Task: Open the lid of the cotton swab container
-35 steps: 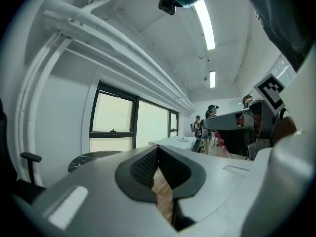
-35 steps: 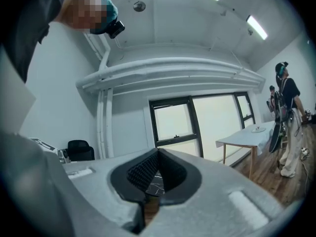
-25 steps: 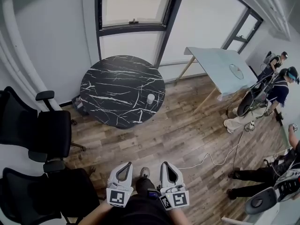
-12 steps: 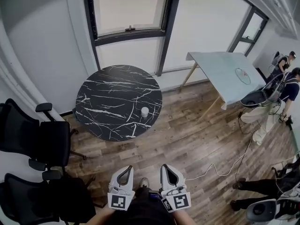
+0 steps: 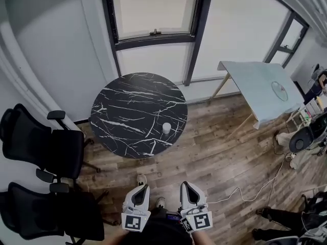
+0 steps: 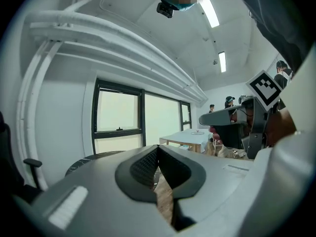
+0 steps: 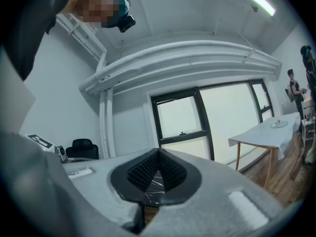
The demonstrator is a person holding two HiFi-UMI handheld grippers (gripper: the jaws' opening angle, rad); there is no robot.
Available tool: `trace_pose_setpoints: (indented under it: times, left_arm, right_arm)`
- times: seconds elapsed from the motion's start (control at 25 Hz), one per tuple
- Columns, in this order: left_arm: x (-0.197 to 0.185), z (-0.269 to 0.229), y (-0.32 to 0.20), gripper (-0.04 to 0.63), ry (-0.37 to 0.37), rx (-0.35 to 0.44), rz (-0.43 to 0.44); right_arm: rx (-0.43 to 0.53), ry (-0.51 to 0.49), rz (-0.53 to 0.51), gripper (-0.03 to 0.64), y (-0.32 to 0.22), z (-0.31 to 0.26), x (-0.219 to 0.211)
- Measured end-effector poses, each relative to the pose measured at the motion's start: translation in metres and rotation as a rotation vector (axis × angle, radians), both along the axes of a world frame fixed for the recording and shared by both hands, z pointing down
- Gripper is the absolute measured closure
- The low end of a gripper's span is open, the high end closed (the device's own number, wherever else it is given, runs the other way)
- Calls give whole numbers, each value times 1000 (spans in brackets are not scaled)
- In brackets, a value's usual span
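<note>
A small white cotton swab container stands near the right front edge of a round black marble table in the head view. My left gripper and right gripper hang side by side at the bottom of that view, well short of the table, both shut with nothing in them. In the left gripper view the left gripper has its tips meeting. The right gripper is the same in its own view, with a bit of the marble table showing behind the pads.
Two black office chairs stand left of the table. A pale rectangular table on wooden legs is at the right. A white cable runs across the wood floor. People and gear crowd the far right. A window wall lies behind.
The view has shifted: the round table and container now sit a little lower and closer, and the people at the right have slid mostly out of frame. Both grippers stay shut.
</note>
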State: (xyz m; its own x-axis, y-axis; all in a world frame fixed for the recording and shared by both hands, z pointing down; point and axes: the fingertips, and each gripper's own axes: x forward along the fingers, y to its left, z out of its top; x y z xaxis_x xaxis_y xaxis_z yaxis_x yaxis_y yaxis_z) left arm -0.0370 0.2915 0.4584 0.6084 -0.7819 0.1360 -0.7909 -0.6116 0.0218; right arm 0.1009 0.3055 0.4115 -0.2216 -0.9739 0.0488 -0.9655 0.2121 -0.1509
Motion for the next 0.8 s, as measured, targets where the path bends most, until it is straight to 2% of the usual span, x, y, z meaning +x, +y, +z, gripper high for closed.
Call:
trace_pose_setpoints:
  times: [0.52, 0.8]
  left_arm:
    - [29, 16, -101, 592, -1, 18, 101]
    - [22, 32, -171, 592, -10, 9, 149]
  right_arm:
    - [-2, 27, 36, 621, -81, 7, 11]
    - [-6, 50, 64, 621, -148, 13, 2]
